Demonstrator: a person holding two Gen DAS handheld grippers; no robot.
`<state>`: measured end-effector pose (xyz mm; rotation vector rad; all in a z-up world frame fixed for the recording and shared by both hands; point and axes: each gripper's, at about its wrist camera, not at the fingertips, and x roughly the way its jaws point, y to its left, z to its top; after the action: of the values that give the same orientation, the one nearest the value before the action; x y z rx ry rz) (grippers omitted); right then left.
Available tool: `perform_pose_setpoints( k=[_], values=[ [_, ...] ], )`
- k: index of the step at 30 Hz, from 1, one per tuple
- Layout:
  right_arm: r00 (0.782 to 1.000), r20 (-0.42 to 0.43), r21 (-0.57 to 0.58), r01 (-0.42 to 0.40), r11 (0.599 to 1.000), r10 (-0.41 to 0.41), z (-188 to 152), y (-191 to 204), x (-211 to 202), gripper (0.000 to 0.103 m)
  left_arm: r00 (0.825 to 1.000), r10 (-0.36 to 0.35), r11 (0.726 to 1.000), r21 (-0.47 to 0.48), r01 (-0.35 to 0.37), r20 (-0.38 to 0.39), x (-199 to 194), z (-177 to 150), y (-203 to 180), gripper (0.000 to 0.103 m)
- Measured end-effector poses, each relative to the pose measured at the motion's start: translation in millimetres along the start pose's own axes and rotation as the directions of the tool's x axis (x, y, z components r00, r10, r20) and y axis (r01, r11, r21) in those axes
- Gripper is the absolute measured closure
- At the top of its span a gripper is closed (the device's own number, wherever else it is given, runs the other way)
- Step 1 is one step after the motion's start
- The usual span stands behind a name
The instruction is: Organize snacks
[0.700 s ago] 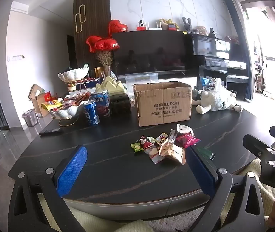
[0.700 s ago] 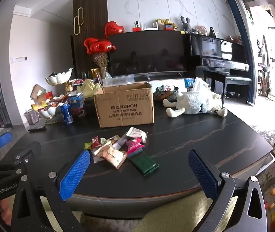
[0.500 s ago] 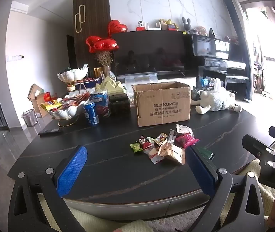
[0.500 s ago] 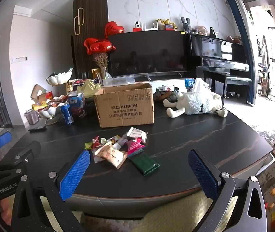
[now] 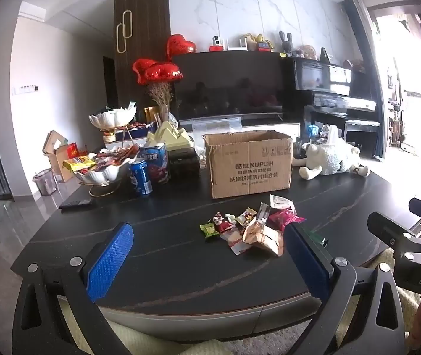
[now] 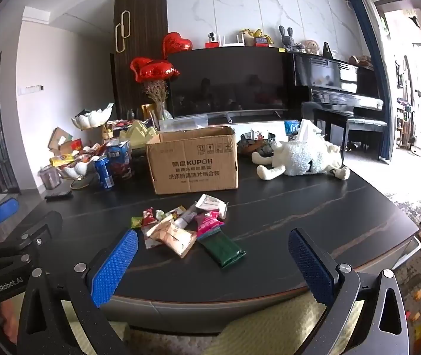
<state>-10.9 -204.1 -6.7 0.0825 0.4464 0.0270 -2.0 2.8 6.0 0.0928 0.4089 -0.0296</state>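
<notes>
A loose pile of snack packets (image 5: 251, 230) (image 6: 180, 227) lies on the dark table (image 5: 166, 236) in front of an open cardboard box (image 5: 248, 162) (image 6: 194, 159). A tan packet (image 6: 172, 236), a pink one (image 6: 209, 222) and a dark green one (image 6: 222, 250) are on the near side of the pile. My left gripper (image 5: 207, 259) hovers over the table's near edge, open and empty, with the pile just beyond its right finger. My right gripper (image 6: 213, 261) is also open and empty, short of the green packet. Each gripper shows at the edge of the other's view.
At the table's left stand a white tiered dish of snacks (image 5: 103, 168), a blue can (image 5: 140, 177), a blue bag (image 5: 155, 162) and a remote (image 5: 75, 204). A white plush toy (image 6: 302, 159) lies at the right. A TV and a piano stand behind.
</notes>
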Motion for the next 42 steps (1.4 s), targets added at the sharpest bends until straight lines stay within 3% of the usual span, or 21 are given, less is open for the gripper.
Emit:
perform_pose_setpoints(
  k=[42],
  values=[
    [1.0, 0.001, -0.007, -0.002, 1.0, 0.002, -0.9, 4.2, -1.4, 0.0, 1.0, -0.001, 1.0, -0.004, 0.002, 0.007, -5.3, 2.4, 2.0, 0.0]
  ],
)
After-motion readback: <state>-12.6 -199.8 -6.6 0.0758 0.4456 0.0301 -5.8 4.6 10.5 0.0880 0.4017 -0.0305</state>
